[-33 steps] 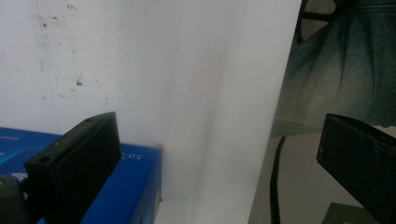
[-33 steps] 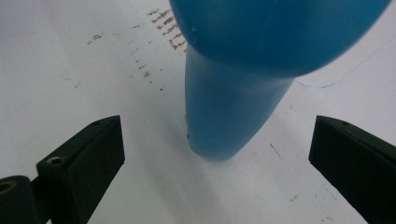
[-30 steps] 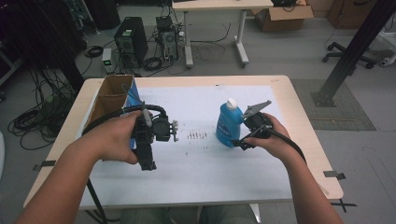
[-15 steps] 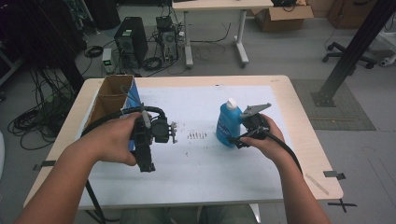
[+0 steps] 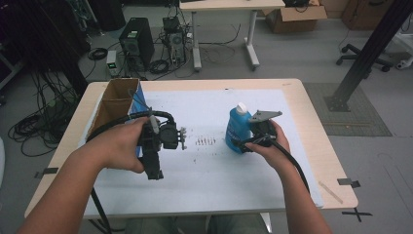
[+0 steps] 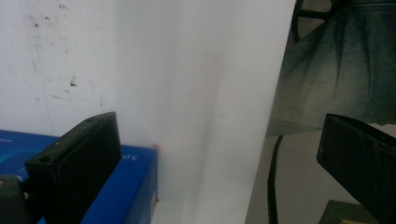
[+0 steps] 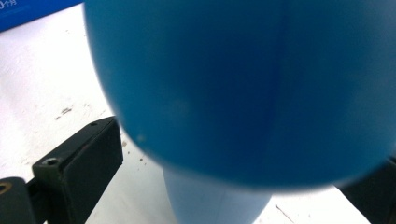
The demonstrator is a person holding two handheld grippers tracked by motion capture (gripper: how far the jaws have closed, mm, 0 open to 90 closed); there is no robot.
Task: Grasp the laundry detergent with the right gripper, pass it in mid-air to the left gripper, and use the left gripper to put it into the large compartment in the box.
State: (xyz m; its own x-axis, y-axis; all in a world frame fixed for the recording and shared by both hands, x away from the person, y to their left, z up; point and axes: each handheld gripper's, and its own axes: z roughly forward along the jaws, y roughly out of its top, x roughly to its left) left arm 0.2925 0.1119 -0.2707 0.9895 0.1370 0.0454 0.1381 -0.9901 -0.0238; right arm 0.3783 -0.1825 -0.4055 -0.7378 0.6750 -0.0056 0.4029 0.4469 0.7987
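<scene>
Bottle right of box, apparently upright, on table.

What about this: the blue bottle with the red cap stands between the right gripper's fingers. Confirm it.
Not quite: the cap is white, not red, as the high view shows. The rest holds: the blue bottle stands upright on the white sheet between the right gripper's fingers.
</scene>
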